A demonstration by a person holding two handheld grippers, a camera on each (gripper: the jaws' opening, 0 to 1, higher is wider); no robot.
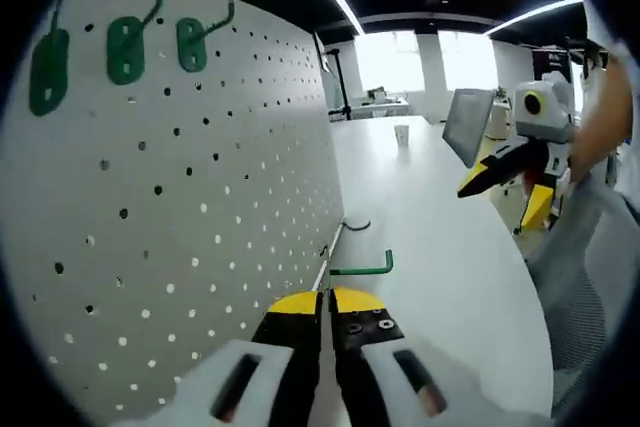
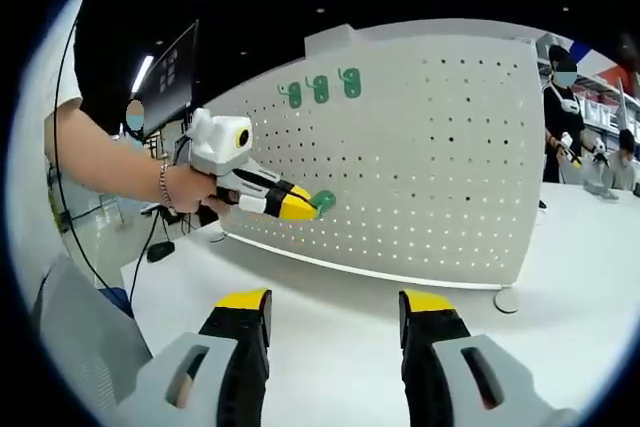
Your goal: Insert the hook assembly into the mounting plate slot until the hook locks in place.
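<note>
Holding the green hook (image 2: 323,202) pinched in your left hand-held gripper (image 1: 327,299), you are bringing it up against the lower part of the white pegboard (image 2: 440,147), well below the three hooks already mounted (image 2: 320,88) near its top edge. Your right hand-held gripper (image 2: 335,309) is hanging wide open over the tabletop (image 2: 330,292), carrying nothing. For this step you are best keeping the hook's backplate square to the board and its pegs lined up with a pair of holes before pressing, judging by how flat the mounted ones are sitting. In the left gripper view the hook's wire arm (image 1: 365,268) is sticking out sideways while its backplate is hiding behind the yellow tips, so whether the pegs are touching the board is not showing.
</note>
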